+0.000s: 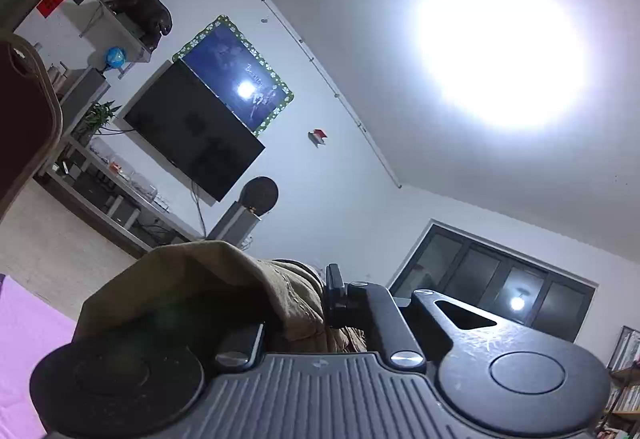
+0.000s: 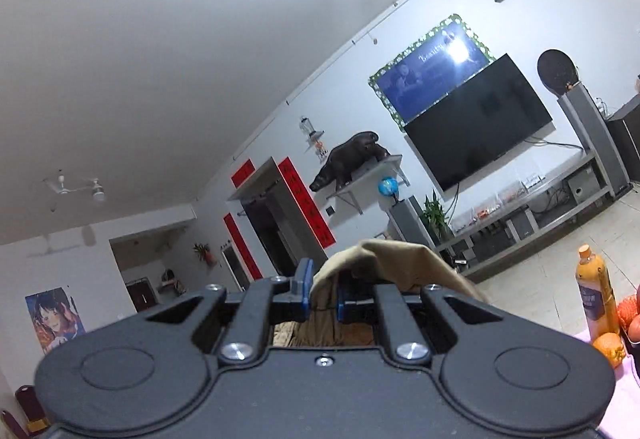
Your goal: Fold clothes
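Both grippers tilting ceilingward, right gripper (image 2: 322, 293) pinching tan cloth (image 2: 394, 263) between nearly closed pads, left gripper (image 1: 298, 299) seemingly clamping cloth bunched over its tips; thin bites risking slippage, dropping one corner and skewing the fold.

The left gripper (image 1: 316, 303) is matt black plastic, finely scratched on its right arm, with a ribbed body and bright metal screws; bunched against it is the garment (image 1: 192, 279), a soft khaki woven cloth with a dull, creased surface. The right gripper (image 2: 323, 297) is the same matt black plastic with shiny screws, and its fingers (image 2: 303, 281) have smooth blue plastic pads pressed onto the cloth. To its right stands a glossy plastic bottle (image 2: 596, 291) beside dimpled oranges (image 2: 608, 349).
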Available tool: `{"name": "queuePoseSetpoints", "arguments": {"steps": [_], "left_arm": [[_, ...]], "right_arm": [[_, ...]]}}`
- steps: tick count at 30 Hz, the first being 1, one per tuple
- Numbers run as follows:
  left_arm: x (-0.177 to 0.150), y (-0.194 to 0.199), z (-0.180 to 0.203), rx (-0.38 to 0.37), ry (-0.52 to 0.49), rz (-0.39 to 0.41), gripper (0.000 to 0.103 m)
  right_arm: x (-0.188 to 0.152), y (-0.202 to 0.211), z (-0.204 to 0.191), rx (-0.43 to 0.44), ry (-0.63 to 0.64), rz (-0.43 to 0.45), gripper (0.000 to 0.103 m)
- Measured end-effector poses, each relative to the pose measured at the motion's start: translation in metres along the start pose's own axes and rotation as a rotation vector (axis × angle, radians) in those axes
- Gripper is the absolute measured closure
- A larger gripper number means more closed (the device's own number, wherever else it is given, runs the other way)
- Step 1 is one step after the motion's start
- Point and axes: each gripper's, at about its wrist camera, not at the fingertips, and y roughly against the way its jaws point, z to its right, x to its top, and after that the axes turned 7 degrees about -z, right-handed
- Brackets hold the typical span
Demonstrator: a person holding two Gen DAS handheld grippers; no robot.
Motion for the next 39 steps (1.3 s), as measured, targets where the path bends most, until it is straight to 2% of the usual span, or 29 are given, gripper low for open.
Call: {"name": "queuePoseSetpoints", "arguments": {"steps": [2, 4, 6, 9, 10, 12, 14, 16, 20, 21, 23, 26, 29, 31, 33, 35, 39], "left_arm": [[-0.001, -0.015, -0.011, 0.038, 0.009, -0.024, 0.096], [-0.008, -0.041, -0.043, 0.118, 0.050, -0.078, 0.096], [-0.013, -0.077, -0.091, 0.223, 0.105, -0.159, 0.096], [-0.014, -0.143, -0.162, 0.401, 0.188, -0.292, 0.097], [-0.005, -0.156, -0.167, 0.414, 0.181, -0.291, 0.097], [0.022, -0.169, -0.156, 0.390, 0.129, -0.239, 0.097], [0.050, -0.183, -0.144, 0.365, 0.076, -0.187, 0.097], [0.073, -0.175, -0.114, 0.301, -0.013, -0.092, 0.096], [0.066, -0.149, -0.094, 0.227, -0.094, -0.054, 0.093], [0.048, -0.149, -0.105, 0.242, -0.078, -0.084, 0.093], [-0.003, -0.153, -0.145, 0.307, -0.007, -0.186, 0.093], [-0.081, -0.160, -0.203, 0.404, 0.100, -0.340, 0.093], [-0.162, -0.166, -0.266, 0.513, 0.219, -0.495, 0.094], [-0.214, -0.166, -0.315, 0.610, 0.329, -0.577, 0.096], [-0.251, -0.160, -0.343, 0.659, 0.406, -0.609, 0.096], [-0.273, -0.150, -0.358, 0.674, 0.450, -0.613, 0.096], [-0.285, -0.131, -0.358, 0.678, 0.489, -0.609, 0.093]], "right_arm": [[-0.007, -0.017, 0.013, -0.027, -0.017, -0.023, 0.092], [-0.015, -0.040, 0.033, -0.058, -0.045, -0.059, 0.092], [-0.025, -0.073, 0.066, -0.096, -0.116, -0.125, 0.092], [-0.047, -0.146, 0.135, -0.201, -0.263, -0.258, 0.092], [-0.050, -0.171, 0.155, -0.237, -0.299, -0.296, 0.092], [-0.039, -0.206, 0.172, -0.275, -0.307, -0.318, 0.092], [-0.012, -0.214, 0.161, -0.235, -0.246, -0.240, 0.092], [0.019, -0.204, 0.140, -0.150, -0.140, -0.128, 0.092], [0.040, -0.166, 0.116, -0.042, 0.016, -0.038, 0.092], [0.033, -0.159, 0.120, -0.033, 0.022, -0.048, 0.092], [0.006, -0.152, 0.139, -0.048, 0.012, -0.116, 0.092], [-0.061, -0.156, 0.183, -0.139, -0.065, -0.313, 0.091], [-0.165, -0.161, 0.247, -0.290, -0.246, -0.554, 0.091], [-0.233, -0.161, 0.288, -0.374, -0.398, -0.674, 0.091], [-0.284, -0.154, 0.312, -0.431, -0.506, -0.730, 0.091], [-0.326, -0.144, 0.328, -0.477, -0.580, -0.763, 0.091], [-0.351, -0.143, 0.330, -0.523, -0.552, -0.813, 0.088]]}}
